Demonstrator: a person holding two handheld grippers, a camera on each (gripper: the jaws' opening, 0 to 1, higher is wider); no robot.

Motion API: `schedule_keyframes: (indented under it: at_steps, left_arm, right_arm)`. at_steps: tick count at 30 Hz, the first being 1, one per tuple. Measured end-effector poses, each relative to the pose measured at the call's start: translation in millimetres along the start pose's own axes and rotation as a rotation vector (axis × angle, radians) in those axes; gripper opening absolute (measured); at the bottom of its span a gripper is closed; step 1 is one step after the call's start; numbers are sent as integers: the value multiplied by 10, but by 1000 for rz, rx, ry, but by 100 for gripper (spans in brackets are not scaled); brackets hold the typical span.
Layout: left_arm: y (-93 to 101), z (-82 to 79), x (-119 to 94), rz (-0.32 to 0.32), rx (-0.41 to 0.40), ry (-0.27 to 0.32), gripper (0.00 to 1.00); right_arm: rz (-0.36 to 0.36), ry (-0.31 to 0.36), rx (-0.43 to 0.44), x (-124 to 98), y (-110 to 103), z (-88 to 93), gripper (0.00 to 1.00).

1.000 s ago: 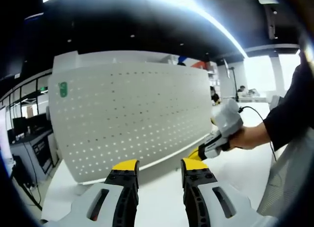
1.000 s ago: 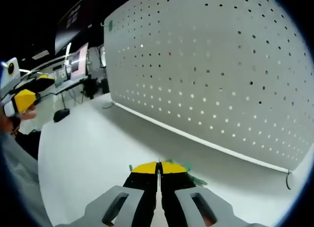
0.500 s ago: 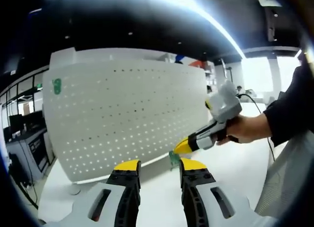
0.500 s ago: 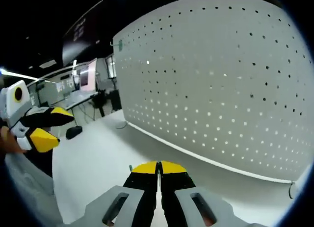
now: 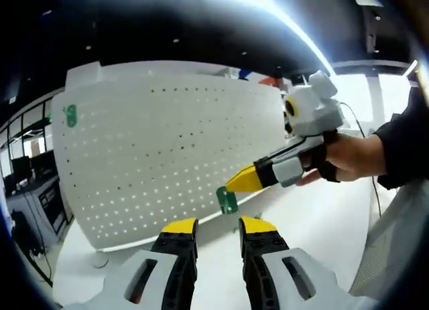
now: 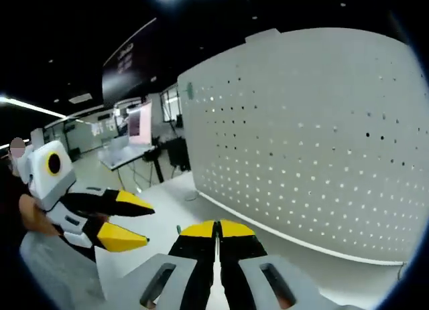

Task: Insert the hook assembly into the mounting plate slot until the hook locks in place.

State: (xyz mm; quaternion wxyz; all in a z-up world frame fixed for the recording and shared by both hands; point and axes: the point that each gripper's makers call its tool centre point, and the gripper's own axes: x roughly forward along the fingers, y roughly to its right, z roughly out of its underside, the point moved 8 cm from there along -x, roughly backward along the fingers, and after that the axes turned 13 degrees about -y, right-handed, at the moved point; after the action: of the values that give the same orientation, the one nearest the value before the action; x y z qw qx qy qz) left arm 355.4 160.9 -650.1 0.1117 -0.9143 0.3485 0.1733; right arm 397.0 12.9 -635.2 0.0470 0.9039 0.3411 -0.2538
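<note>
Raised since a second ago, the right gripper [image 5: 236, 184] now sits higher in the left gripper view, above that view's own jaws, with the white pegboard [image 5: 167, 156] behind it. It enters from the right, held by a person's hand [image 5: 348, 157] in a dark sleeve. Its yellow-tipped jaws are pressed together on a small green hook [image 5: 226, 199], which hangs from the tips in front of the lower part of the pegboard, near it; whether it touches the board cannot be told. The left gripper [image 5: 216, 226] rises from the bottom of its own view with its jaws parted, a clear gap between the yellow tips and nothing in it. A green mark [image 5: 70, 114] sits near the board's upper left corner. In the right gripper view, the right gripper [image 6: 216, 227] shows its jaws meeting along a thin line, with a sliver of green at the left tip. The left gripper [image 6: 137, 224] appears at the left there, jaws spread apart, over the white table [image 6: 322, 273]. The pegboard [image 6: 315, 136] stands upright on that table at the right.
</note>
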Motion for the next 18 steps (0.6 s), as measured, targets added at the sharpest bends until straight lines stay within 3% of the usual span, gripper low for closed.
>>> schedule_keyframes:
  at_steps: [11, 18]
  left_arm:
    - [-42, -47, 52, 20, -96, 28, 21]
    - [-24, -66, 67, 32, -109, 32, 18]
  right_arm:
    - [-43, 23, 2, -33, -151, -57, 0]
    - [-70, 32, 4, -31, -230, -73, 0]
